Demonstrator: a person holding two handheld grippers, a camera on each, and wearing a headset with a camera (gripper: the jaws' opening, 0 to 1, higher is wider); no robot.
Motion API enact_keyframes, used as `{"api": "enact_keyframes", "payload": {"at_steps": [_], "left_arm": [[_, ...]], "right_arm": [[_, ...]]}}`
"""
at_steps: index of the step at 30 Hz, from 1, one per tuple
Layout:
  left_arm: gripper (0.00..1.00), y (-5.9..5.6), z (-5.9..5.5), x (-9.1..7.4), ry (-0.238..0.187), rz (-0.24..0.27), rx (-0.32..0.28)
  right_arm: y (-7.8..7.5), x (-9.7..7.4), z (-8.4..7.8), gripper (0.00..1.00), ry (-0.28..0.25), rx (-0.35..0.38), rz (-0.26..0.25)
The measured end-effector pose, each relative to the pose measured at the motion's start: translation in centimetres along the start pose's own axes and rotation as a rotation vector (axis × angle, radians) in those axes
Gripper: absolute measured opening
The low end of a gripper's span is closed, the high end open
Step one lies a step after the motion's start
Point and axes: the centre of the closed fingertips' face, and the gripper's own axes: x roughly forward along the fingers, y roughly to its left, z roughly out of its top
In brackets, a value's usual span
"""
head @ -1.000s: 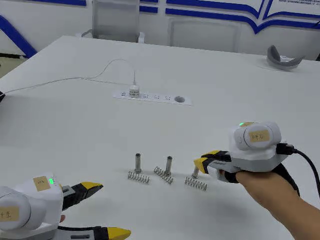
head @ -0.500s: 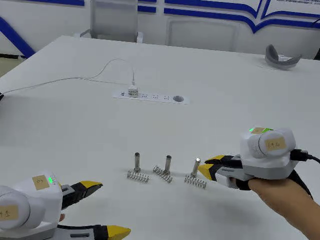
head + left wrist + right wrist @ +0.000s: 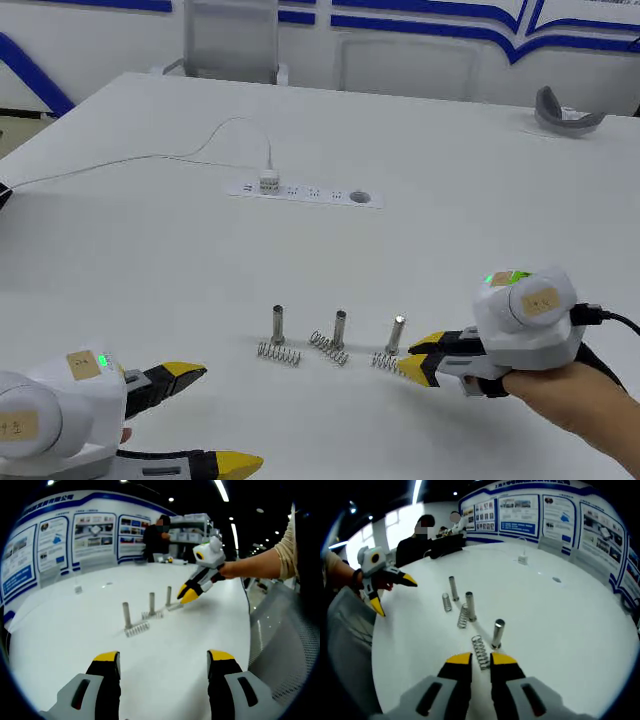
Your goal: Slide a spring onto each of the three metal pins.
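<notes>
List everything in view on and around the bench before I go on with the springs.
Table: one, white.
Metal pins: three, silver, upright in a row on the table.
Springs: three, silver, lying flat, one at each pin's foot.
Power strip: one, white, mid-table.
Cable: one, white, from a plug in the strip off to the left.
Curved band: one, grey, far right of the table.
Chair: one, grey, beyond the table.
People: two, one in black, at the table's far end.
Left gripper: one, white with yellow tips, jaws wide apart, empty.
Right gripper: one, white with yellow tips, jaws nearly together at the rightmost spring's end; grip unclear.
</notes>
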Motion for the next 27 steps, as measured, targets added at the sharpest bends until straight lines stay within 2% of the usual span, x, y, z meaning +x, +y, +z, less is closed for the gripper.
{"api": "enact_keyframes", "payload": {"at_steps": [7,22,27], "left_arm": [[0.72,0.0,-0.2,-0.1,0.005,0.001,-0.003],[0.71,-0.2,-0.5,0.1,0.012,-0.002,-0.009],[0.71,-0.2,-0.5,0.2,0.010,-0.004,-0.008]], "right_arm": [[-0.1,0.6,-0.8,0.15,0.032,-0.008,0.019],[-0.1,1.0,-1.6,0.12,0.062,-0.006,0.044],[0.0,0.9,-1.5,0.12,0.076,-0.041,0.040]]}}
